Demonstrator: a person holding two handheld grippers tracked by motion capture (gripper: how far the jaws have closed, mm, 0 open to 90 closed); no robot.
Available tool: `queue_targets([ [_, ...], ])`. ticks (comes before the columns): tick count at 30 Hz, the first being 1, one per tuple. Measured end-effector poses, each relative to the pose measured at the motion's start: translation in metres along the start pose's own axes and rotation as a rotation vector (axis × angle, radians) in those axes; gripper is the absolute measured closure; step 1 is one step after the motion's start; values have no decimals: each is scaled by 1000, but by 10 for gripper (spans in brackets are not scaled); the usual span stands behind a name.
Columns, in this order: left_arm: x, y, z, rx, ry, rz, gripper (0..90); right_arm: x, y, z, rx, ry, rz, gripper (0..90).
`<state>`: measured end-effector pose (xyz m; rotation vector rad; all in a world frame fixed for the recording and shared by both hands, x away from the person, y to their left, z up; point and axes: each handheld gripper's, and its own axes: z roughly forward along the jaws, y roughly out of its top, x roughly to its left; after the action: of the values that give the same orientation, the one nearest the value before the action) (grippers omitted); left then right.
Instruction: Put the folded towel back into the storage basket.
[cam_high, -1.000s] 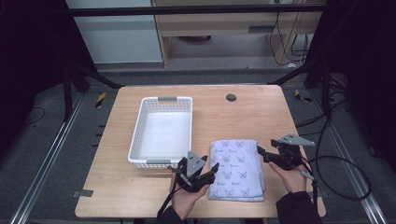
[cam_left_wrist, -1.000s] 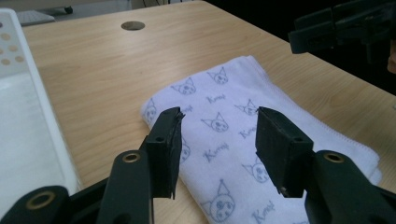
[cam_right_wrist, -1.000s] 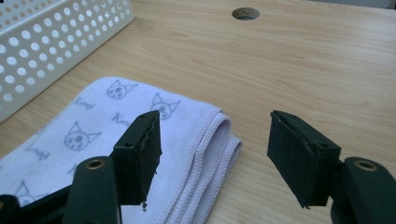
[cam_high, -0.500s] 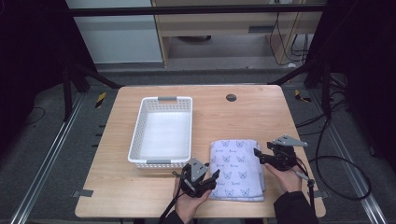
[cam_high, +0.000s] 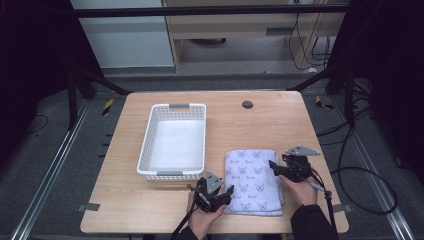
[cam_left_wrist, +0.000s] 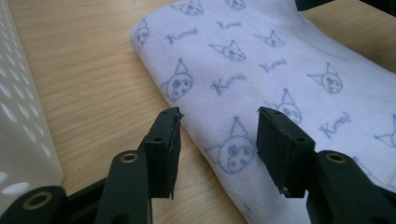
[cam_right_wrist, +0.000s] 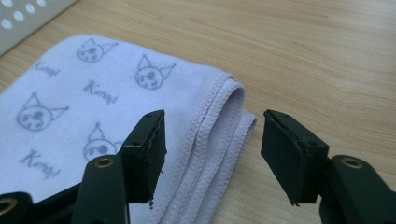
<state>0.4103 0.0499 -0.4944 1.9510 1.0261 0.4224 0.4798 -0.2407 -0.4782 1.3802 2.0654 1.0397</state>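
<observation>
Two tools flank a folded towel (cam_high: 254, 181) on the desk (cam_high: 270, 125). Since a second ago the left tool (cam_high: 226, 192) has slid back toward six o'clock, to the towel's near left corner; the right tool (cam_high: 274, 166) has barely shifted at the stitched right edge. Both sets of jaws are spread, pinching nothing. The towel's long axis runs twelve to six, beside a white basket (cam_high: 174, 142) at its ten o'clock.

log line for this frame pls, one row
left hand-held gripper: open at folded towel left edge | right hand-held gripper: open at its stitched right edge | basket: empty
</observation>
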Motion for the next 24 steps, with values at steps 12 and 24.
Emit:
queue_targets([
  [12,2,-6,9,31,8,-15,441,1,-6,13,50,8,9,450],
  [24,5,-6,15,51,-15,-35,419,-3,-10,19,76,56,99,497],
])
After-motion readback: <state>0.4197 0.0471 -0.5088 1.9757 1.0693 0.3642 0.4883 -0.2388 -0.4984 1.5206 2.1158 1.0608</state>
